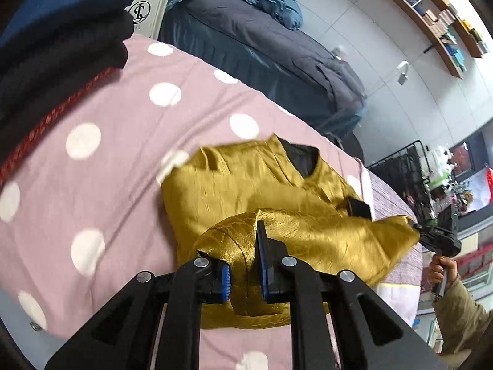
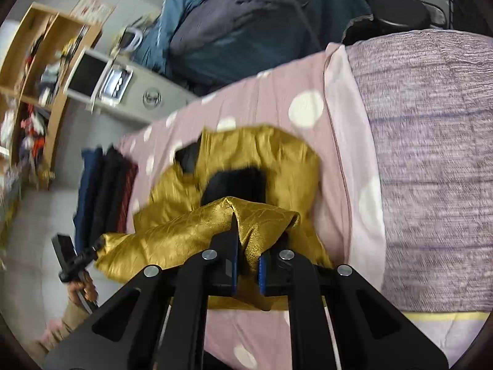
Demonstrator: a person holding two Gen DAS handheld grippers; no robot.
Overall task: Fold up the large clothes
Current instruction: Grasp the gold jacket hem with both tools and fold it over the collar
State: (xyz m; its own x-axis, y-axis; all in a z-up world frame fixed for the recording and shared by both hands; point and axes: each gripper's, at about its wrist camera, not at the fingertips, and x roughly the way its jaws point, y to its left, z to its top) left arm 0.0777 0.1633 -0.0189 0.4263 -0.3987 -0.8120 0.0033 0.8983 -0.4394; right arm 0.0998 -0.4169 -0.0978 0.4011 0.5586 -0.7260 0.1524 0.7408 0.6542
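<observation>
Left tongs [image 1: 243,265], right tongs [image 2: 248,265] pinching gold garment [image 1: 246,185]

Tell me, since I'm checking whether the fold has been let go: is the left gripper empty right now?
No: the left gripper is shut on a bunched edge of the gold garment, lifted above the pink polka-dot bedspread.

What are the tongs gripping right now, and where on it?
Both tongs, left and right, pinch the shiny gold satin garment at opposite ends of one lifted edge.
</observation>
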